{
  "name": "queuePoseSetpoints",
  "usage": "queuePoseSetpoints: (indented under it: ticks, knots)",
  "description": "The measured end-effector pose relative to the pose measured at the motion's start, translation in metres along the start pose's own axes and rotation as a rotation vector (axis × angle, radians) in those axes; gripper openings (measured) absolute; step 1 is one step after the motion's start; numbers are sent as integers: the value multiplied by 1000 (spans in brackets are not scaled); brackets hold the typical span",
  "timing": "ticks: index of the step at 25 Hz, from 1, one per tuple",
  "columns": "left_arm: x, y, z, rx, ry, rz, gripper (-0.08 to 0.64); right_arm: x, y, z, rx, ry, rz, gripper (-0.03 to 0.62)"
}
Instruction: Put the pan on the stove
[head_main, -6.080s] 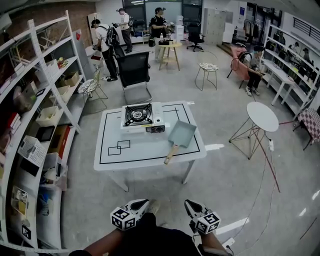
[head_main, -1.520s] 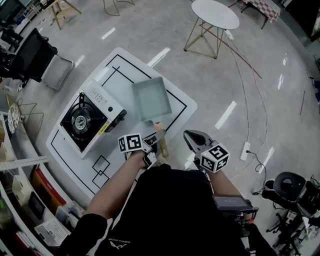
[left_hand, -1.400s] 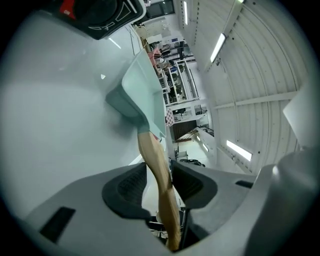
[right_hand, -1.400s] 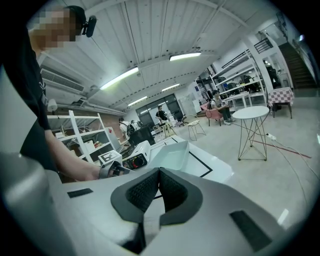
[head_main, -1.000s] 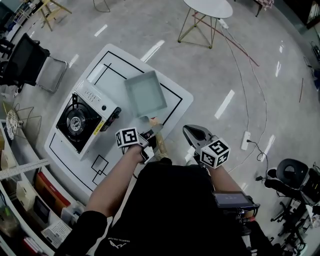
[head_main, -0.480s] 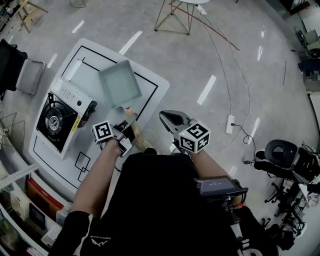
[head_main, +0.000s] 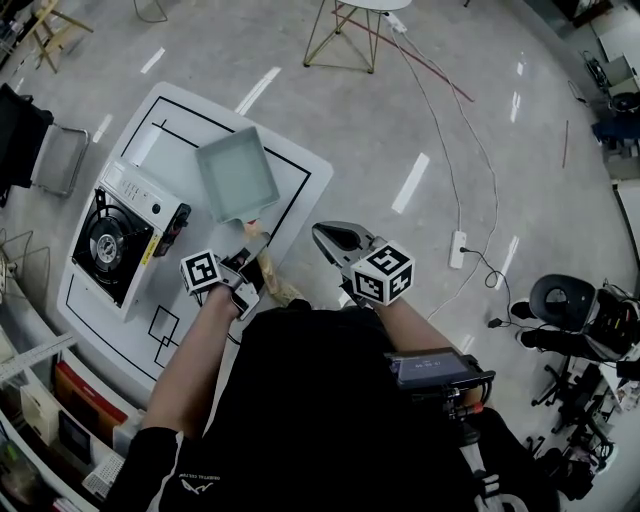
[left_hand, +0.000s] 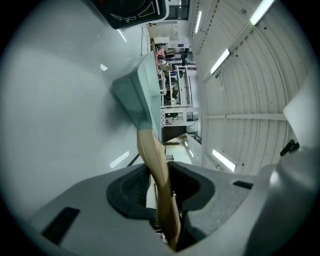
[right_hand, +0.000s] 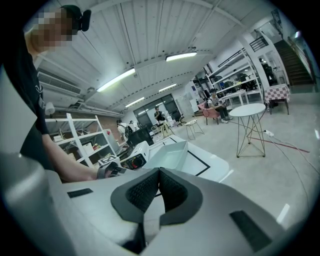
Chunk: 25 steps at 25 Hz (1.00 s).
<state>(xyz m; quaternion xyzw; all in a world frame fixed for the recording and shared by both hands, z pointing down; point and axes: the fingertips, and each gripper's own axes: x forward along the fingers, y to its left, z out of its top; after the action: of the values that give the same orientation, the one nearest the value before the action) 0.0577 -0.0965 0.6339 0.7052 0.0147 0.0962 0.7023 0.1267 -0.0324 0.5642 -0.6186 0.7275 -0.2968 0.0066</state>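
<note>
Now the left gripper (head_main: 248, 258) pinches the wooden handle (left_hand: 152, 155) of the pan (head_main: 237, 178), which is over the white table (head_main: 300, 175) at two o'clock from the stove (head_main: 125, 235), just beside it. At three o'clock of it, the right gripper (head_main: 335, 238) has its jaws pressed together on nothing.

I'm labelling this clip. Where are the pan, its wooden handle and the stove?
pan (head_main: 237, 180): head view, middle of its square basin.
wooden handle (left_hand: 155, 160): left gripper view, middle of the shaft.
stove (head_main: 104, 243): head view, its round burner.
</note>
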Motion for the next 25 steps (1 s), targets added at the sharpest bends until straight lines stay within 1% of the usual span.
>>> queuePoseSetpoints:
  ticks: [3,6,9,12,18,21,25]
  knots:
    - [-2,-2,-1,20,3,-10,117,0,0,0,4,-1,3,26]
    - [-5,3,-4,3,4,13,117,0,1,-1,4,-3,6,25]
    - [-4,0,-4,27,8,-10,117,0,3,-2,-4,0,12,25]
    - [-7,0,-4,35,7,3,117,0,4,-3,-5,1,15,25]
    - [-8,-8,-5,47,9,-29,117,2,9,-3,-7,-2,23,25]
    - [-12,-5,-5,46,6,4,117,2,9,-2,-9,-4,26,25]
    - [-13,-9,-5,53,-3,6,118,0,8,-3,-7,-6,25,25]
